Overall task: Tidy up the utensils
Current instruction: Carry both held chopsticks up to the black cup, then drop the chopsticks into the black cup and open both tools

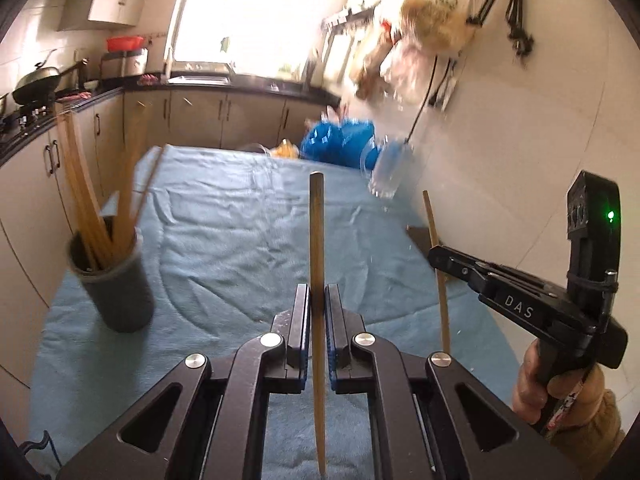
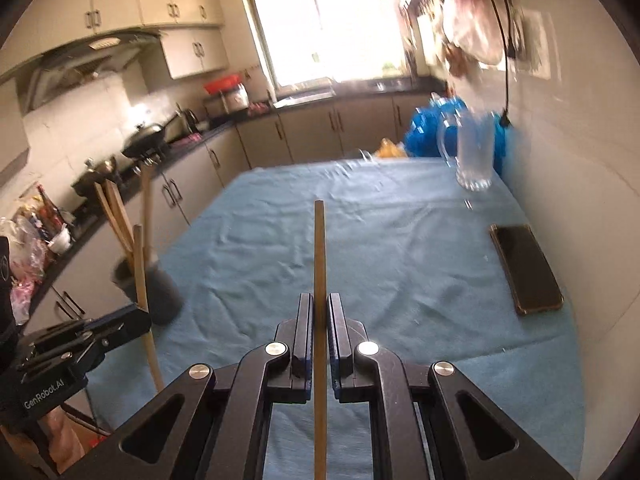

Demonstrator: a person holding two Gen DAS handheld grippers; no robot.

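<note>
left hand-held gripper [image 1: 318, 300] clamped on an upright chopstick [image 1: 317, 240], right hand-held gripper [image 2: 320, 312] clamped on another [image 2: 319, 260], both above the bench [image 2: 400, 248], cup [image 1: 116, 288] of chopsticks ahead-left, nearer the left one.

Two held chopsticks [image 1: 316, 240], one holder [image 1: 116, 280]

Both wrist cameras look down along their fingers, sharing the blue-clothed table [image 1: 224, 240] from close above
</note>
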